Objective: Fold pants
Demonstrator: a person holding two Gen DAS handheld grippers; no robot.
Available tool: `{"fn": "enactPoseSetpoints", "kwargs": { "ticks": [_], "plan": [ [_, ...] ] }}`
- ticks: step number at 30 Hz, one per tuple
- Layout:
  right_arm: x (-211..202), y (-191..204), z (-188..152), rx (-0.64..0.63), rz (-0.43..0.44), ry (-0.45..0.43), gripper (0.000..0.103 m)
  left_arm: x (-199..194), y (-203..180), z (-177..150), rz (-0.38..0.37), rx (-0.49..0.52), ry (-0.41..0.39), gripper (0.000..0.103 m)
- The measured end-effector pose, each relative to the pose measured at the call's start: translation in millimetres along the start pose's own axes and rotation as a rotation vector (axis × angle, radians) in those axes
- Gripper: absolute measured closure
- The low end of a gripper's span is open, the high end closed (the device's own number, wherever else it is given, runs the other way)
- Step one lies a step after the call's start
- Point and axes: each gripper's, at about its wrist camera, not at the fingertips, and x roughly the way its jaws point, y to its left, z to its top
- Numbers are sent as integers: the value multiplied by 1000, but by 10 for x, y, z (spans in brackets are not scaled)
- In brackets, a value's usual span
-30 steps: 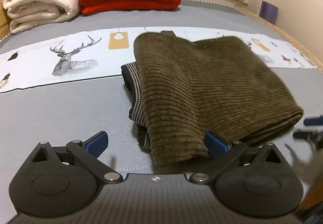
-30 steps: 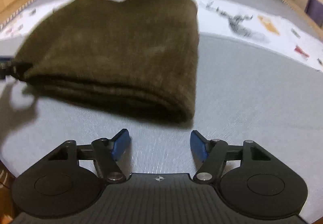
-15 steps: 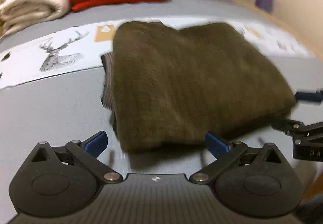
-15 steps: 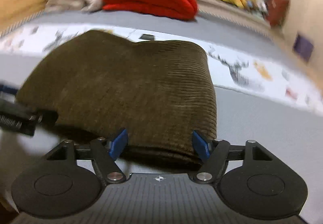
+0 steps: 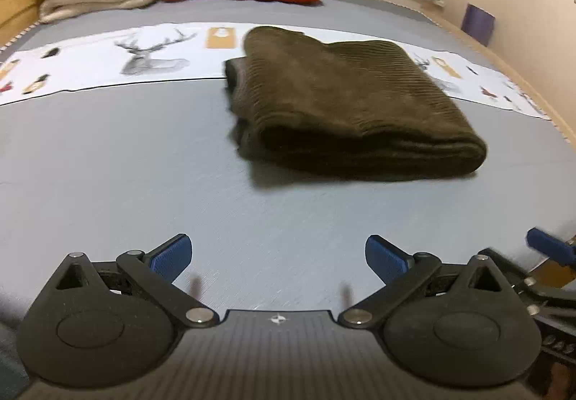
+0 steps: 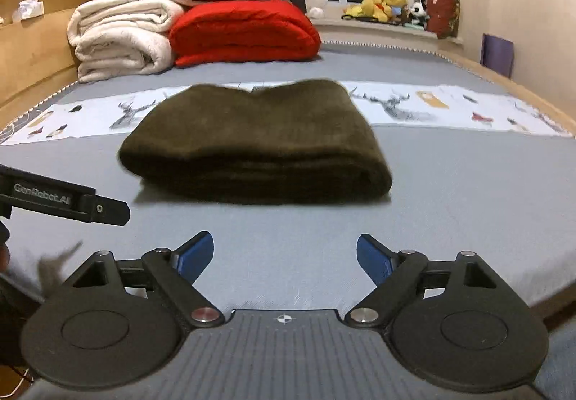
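Left gripper (image 5: 279, 257) wide open, empty; right gripper (image 6: 284, 257) opening, nothing between its jaws. Folded olive corduroy pants (image 6: 252, 144) lie apart on the grey bed (image 6: 468, 220). Left gripper's side reads "GenRobot.AI".

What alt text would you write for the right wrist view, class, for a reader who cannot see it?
Folded dark olive pants lie on a grey bed, beyond the right gripper, whose blue-tipped jaws are opening with nothing between them. Behind the pants sit a red blanket and a white blanket; part of the left gripper shows at the left edge.
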Motion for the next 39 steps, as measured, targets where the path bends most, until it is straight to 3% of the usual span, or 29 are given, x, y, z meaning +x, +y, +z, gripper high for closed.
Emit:
{"fn": "enactPoseSetpoints", "kwargs": {
  "ticks": [4, 6, 11, 16, 39],
  "plan": [
    [-94, 162, -79, -66, -53, -76, 15, -123, 101, -193, 36, 10, -87, 0],
    [-103, 192, -88, -77, -69, -100, 15, -118, 115, -242, 65, 26, -92, 0],
    [-174, 169, -96, -33, -117, -131, 15, -238, 65, -253, 41, 60, -149, 0],
    [-202, 123, -121, 57, -108, -105, 15, -224, 69, -260, -25, 29, -124, 0],
    [-152, 258, -168, -27, -139, -100, 15, -117, 58, -207, -3, 17, -120, 0]
  ]
}}
